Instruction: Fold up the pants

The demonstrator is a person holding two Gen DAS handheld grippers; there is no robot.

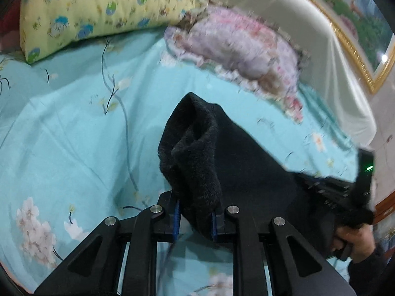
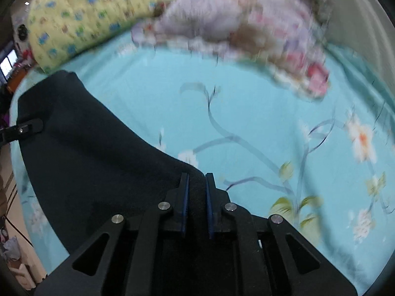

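Black fleece pants (image 1: pixel 197 153) are bunched up between the blue pads of my left gripper (image 1: pixel 196 219), which is shut on a thick fold of them. The cloth stretches rightwards to my right gripper (image 1: pixel 345 197), held by a person's hand (image 1: pixel 358 241). In the right wrist view the pants (image 2: pixel 86 153) spread to the left over the bed, and my right gripper (image 2: pixel 197 204) is shut on their near edge. The left gripper's tip (image 2: pixel 27 127) shows at the far left of that view, on the cloth.
A turquoise flowered bedsheet (image 1: pixel 74 128) covers the bed. A yellow patterned pillow (image 1: pixel 98 7) and a pink and lilac frilled pillow (image 1: pixel 237 44) lie at the head. A white headboard (image 1: pixel 321 49) and a gold picture frame (image 1: pixel 358 56) are at the right.
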